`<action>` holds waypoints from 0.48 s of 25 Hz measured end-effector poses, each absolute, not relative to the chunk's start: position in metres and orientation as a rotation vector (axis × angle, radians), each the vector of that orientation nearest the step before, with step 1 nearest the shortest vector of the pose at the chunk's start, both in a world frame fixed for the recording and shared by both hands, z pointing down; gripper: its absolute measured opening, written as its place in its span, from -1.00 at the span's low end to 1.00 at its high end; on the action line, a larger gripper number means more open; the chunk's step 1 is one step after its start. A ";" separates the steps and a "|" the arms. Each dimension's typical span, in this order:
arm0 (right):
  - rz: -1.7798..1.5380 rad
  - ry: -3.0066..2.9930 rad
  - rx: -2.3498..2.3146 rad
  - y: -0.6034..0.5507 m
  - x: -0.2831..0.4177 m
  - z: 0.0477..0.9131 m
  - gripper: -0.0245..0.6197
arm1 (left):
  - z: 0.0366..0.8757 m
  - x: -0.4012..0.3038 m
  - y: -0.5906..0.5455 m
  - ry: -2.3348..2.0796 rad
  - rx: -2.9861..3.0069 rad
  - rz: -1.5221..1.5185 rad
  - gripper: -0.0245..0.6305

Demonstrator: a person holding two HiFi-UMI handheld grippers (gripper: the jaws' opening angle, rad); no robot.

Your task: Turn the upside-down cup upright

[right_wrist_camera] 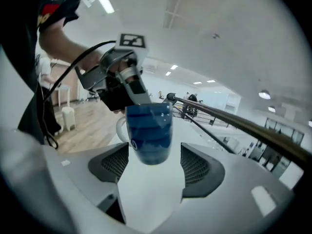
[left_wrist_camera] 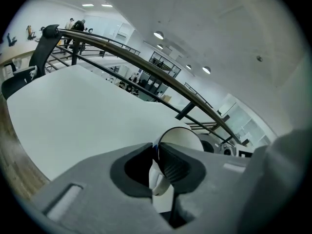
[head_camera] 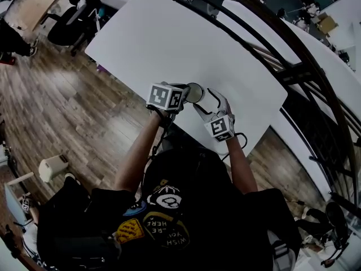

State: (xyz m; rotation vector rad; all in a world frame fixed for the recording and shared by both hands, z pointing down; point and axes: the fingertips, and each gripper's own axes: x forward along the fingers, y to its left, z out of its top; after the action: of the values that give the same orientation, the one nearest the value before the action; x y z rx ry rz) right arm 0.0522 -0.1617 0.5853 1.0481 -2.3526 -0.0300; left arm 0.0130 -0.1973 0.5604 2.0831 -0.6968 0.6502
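Note:
A blue cup (right_wrist_camera: 150,133) with a white inside (left_wrist_camera: 181,139) and a white handle (right_wrist_camera: 120,128) hangs over the near edge of the white table (head_camera: 169,44). In the right gripper view its wide mouth is at the top and its narrower base points down, slightly tilted. My left gripper (left_wrist_camera: 157,155) is shut on the cup's wall at the rim, coming in from above (right_wrist_camera: 136,99). The right gripper (right_wrist_camera: 151,165) is open, its pads on either side of the cup's lower part and apart from it. From the head view the cup (head_camera: 196,92) shows between the two grippers.
The table's near edge runs just below the grippers, with wooden floor (head_camera: 73,106) under it. A dark railing (head_camera: 293,66) borders the table's far right side. An office chair (head_camera: 67,21) stands at the far left corner, a small white stool (head_camera: 53,167) on the floor.

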 end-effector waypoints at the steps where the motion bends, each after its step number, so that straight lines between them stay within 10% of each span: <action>1: 0.097 -2.400 1.094 -0.161 0.059 0.586 0.13 | 0.559 0.009 -0.200 -0.708 2.082 0.638 -0.78; 3: 0.471 -2.518 1.167 -0.159 0.066 0.583 -0.01 | 0.554 0.003 -0.206 -0.726 2.078 0.599 -0.78; 5: 0.869 -2.624 1.162 -0.158 0.065 0.575 -0.92 | 0.552 -0.001 -0.210 -0.751 2.072 0.563 -0.78; 12: 1.390 -2.688 1.166 -0.173 0.065 0.564 -0.93 | 0.549 -0.007 -0.218 -0.802 2.084 0.519 -0.78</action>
State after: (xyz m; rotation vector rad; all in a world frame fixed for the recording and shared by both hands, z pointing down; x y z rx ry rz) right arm 0.0654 -0.1734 0.5637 1.1658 -2.6883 1.3900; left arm -0.0066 -0.2180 0.5487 2.0838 -0.8023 0.5189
